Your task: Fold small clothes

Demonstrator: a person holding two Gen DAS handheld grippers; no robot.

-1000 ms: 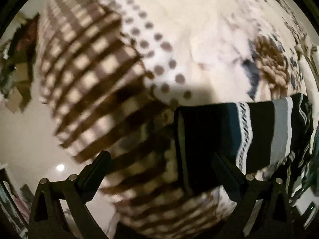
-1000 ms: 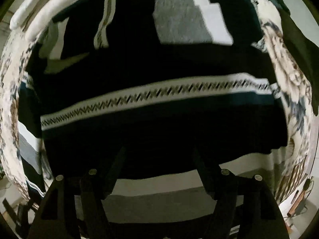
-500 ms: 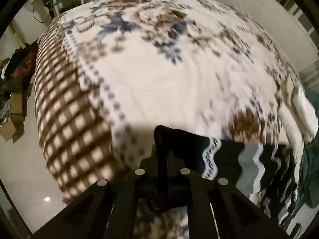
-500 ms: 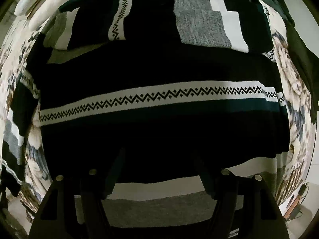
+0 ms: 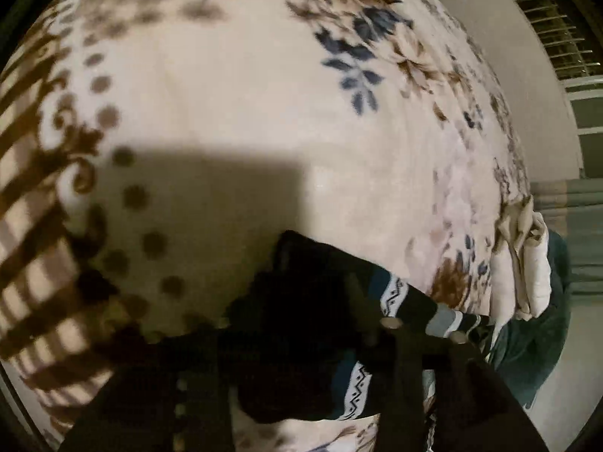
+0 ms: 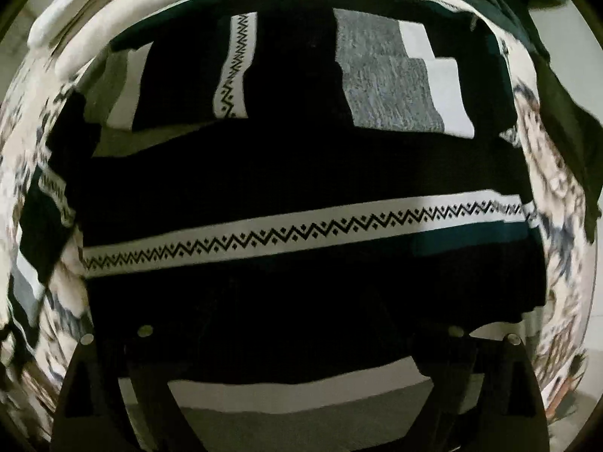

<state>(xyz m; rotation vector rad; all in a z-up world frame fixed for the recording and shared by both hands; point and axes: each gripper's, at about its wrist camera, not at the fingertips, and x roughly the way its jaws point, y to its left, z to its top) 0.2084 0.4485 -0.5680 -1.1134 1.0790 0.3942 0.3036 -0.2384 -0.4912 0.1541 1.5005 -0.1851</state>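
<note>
A small black sweater with white zigzag bands and grey and white blocks lies spread on the floral blanket and fills the right wrist view (image 6: 301,173). My right gripper (image 6: 301,301) is open, its dark fingers apart over the sweater's lower part. In the left wrist view my left gripper (image 5: 301,293) is shut on a dark end of the sweater (image 5: 392,293), which trails off to the right. The fingertips are hard to see against the black cloth.
The cream blanket (image 5: 264,94) with blue and brown flowers covers the bed, with a brown checked border at the left. Folded white cloth (image 5: 535,263) and a dark green garment (image 5: 535,339) lie at the right edge. A wall and window stand beyond.
My left gripper went from open beside the sweater's end to shut on it and has carried it up and across the blanket. The right gripper stayed open and drew back a little.
</note>
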